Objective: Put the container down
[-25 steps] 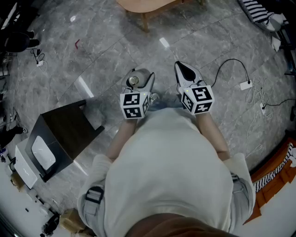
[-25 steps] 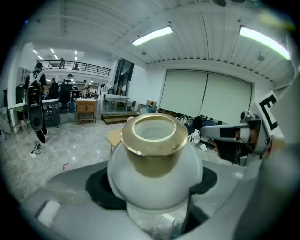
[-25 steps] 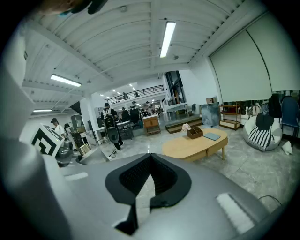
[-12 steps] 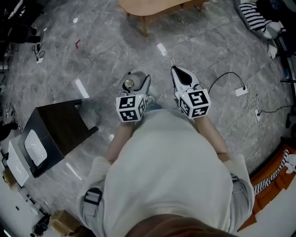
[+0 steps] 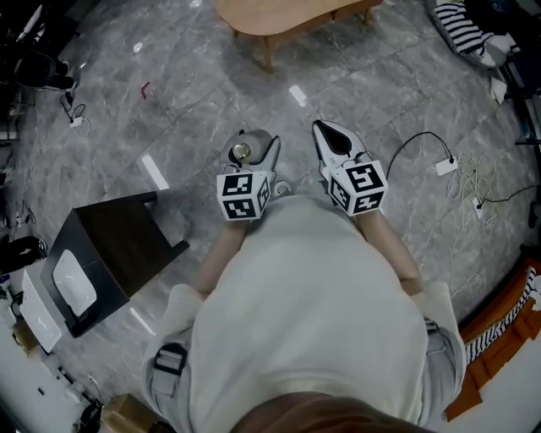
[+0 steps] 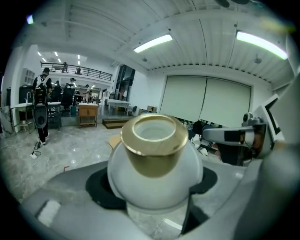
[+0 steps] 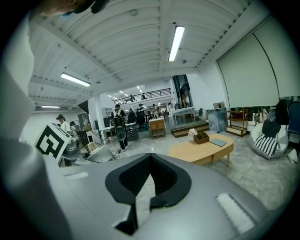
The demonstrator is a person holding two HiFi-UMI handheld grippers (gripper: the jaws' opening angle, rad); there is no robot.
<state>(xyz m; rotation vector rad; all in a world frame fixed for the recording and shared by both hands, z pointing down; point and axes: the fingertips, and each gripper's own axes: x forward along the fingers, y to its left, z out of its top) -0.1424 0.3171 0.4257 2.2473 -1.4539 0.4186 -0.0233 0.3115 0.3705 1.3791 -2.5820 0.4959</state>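
- The person is standing on a grey marble floor (image 5: 186, 93) and holding both tools out in front at waist level.
- The left hand-held gripper (image 5: 256, 150) is clamping a container (image 6: 154, 164), with one dark pad pressing on each side of its round white belly.
- The container is hanging in the air at about 11 o'clock from the person, and floor is showing beneath it between the jaws.
- Its gold collar (image 6: 154, 145) is pointing up, and the mouth is standing open.
- The right hand-held gripper (image 7: 149, 159) is carrying nothing. Its jaws are sitting together, with the tips meeting.
- It is reaching out at about 1 o'clock, just beside the left one but apart from it.
- A marker cube (image 5: 243, 194) is riding on the back of the left tool, and another (image 5: 362, 186) is on the right.
- An oval wooden worktop (image 5: 287, 13) is standing at 12 o'clock, well apart from both tools, and is carrying a small box of flowers (image 7: 200, 137).
- A dark stand (image 5: 118, 245) is sitting at 8 o'clock.
- A black cable (image 5: 414, 139) is trailing across the floor at 2 o'clock to a white plug (image 5: 445, 166).
- People (image 6: 42, 108) are moving about far off in the hall, at 9 o'clock in the left gripper view.
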